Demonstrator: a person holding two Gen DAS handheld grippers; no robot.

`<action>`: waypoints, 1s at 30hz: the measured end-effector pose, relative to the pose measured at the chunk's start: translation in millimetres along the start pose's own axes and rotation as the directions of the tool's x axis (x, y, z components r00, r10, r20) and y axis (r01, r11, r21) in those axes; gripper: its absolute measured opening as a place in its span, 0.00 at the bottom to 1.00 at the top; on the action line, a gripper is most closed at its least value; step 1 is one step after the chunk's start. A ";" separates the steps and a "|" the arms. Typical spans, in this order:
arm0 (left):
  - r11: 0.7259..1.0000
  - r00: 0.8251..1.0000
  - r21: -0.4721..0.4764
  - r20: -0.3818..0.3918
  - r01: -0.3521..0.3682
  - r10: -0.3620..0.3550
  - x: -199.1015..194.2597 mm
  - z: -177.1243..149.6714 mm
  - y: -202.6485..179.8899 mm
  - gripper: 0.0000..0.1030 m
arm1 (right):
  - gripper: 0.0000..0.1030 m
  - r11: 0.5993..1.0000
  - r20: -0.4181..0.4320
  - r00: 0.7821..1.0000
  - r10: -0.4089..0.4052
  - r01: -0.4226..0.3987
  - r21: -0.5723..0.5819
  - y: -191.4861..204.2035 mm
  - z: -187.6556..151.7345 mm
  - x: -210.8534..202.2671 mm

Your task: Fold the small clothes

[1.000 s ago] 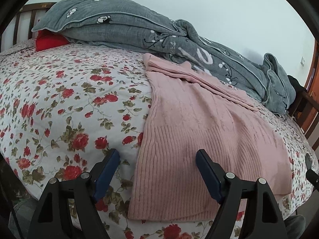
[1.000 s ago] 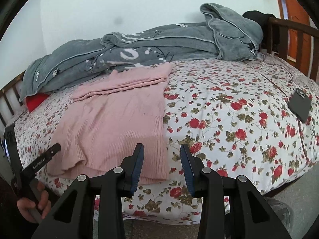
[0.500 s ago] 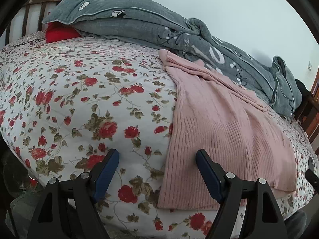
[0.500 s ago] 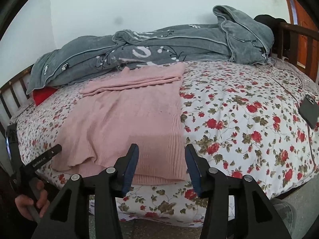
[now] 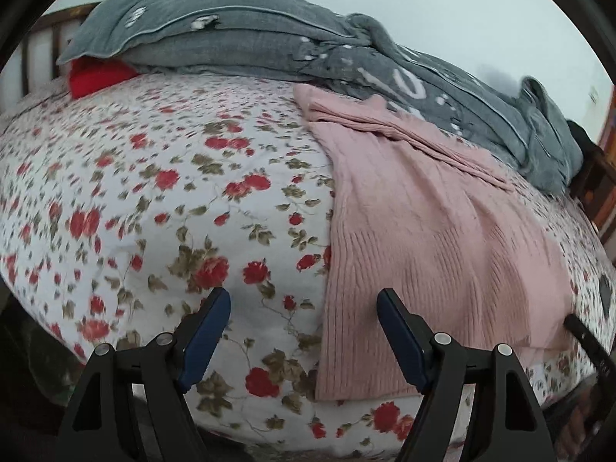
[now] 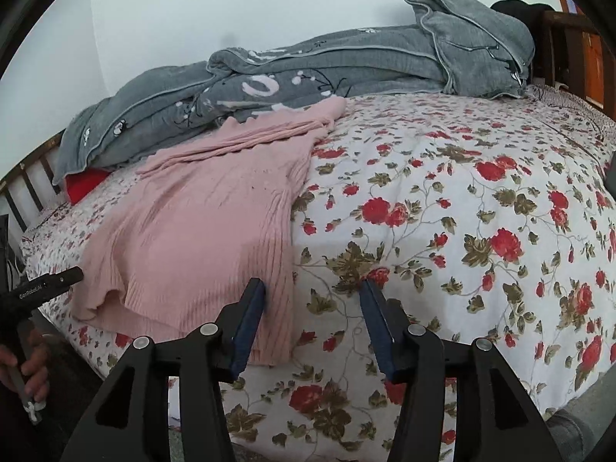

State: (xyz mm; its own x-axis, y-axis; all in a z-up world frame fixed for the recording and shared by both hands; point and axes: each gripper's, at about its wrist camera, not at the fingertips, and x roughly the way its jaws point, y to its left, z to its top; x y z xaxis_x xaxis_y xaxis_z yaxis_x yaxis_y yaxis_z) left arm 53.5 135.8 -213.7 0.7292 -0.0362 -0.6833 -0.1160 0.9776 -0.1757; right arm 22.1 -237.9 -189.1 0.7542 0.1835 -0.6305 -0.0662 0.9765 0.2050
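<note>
A pink knitted sweater (image 5: 431,231) lies flat on the floral bedsheet (image 5: 173,200), its sleeves folded across the top and its ribbed hem at the bed's near edge. It also shows in the right wrist view (image 6: 200,223). My left gripper (image 5: 304,315) is open and empty, above the sheet just left of the hem's near left corner. My right gripper (image 6: 312,300) is open and empty, its left finger over the hem's near right corner. The left gripper's tip also shows at the left of the right wrist view (image 6: 50,283).
A grey blanket (image 6: 327,65) is heaped along the wall at the back of the bed. A red pillow (image 5: 96,75) lies under it by the wooden headboard (image 5: 34,54). A dark phone (image 5: 605,292) lies on the sheet to the right of the sweater.
Both grippers have closed in on the sweater's hem. The left view has swung left, so the sweater sits further right. The right gripper has opened wider.
</note>
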 end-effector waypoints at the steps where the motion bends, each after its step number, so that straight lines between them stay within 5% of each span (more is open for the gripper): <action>1: 1.000 1.000 0.009 -0.005 0.030 -0.029 0.3 -0.7 0.6 0.69 | 0.55 1.000 0.004 1.000 0.013 -0.013 0.007 1.3 -1.8 -0.5; 4: 0.989 0.988 0.004 -0.042 0.147 -0.147 5.8 -3.9 -0.8 0.68 | 0.55 0.999 -0.005 0.999 0.034 -0.034 0.021 7.7 -5.8 -1.0; 10: 0.993 0.993 0.027 -0.012 0.116 -0.116 8.2 -11.0 -11.7 0.65 | 0.50 0.998 0.002 1.000 -0.025 0.025 -0.062 27.9 -15.1 6.3; 14: 0.997 0.997 0.024 0.024 0.077 -0.077 4.5 -17.1 -13.7 0.53 | 0.15 0.994 0.019 0.999 -0.029 0.031 -0.103 36.2 -13.9 3.8; 18: 0.994 0.994 0.049 0.051 0.095 -0.097 1.8 -16.9 -13.8 0.07 | 0.06 0.991 0.052 0.997 -0.049 0.055 -0.121 38.6 -16.7 1.1; 23: 0.990 0.984 -0.016 0.111 0.143 -0.140 -9.1 -14.1 4.3 0.07 | 0.05 0.999 0.149 0.989 -0.018 0.024 -0.039 24.8 -10.6 -26.2; 27: 0.973 0.978 -0.131 0.107 0.192 -0.178 -9.4 -18.3 25.9 0.07 | 0.05 1.000 0.087 0.996 -0.018 0.016 0.019 10.9 -12.6 -16.0; 30: 0.974 0.977 -0.120 0.118 0.191 -0.177 -12.6 -20.9 24.8 0.07 | 0.05 1.000 0.093 0.996 -0.011 0.010 0.011 13.0 -12.2 -20.8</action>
State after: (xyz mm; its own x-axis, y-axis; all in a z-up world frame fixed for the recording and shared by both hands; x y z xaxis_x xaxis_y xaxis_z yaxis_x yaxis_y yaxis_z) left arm 27.4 156.1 -224.3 0.8126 -0.1840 -0.5531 -0.0548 0.9205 -0.3868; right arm -2.5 -227.7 -182.4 0.8123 0.1612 -0.5606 -0.0515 0.9771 0.2063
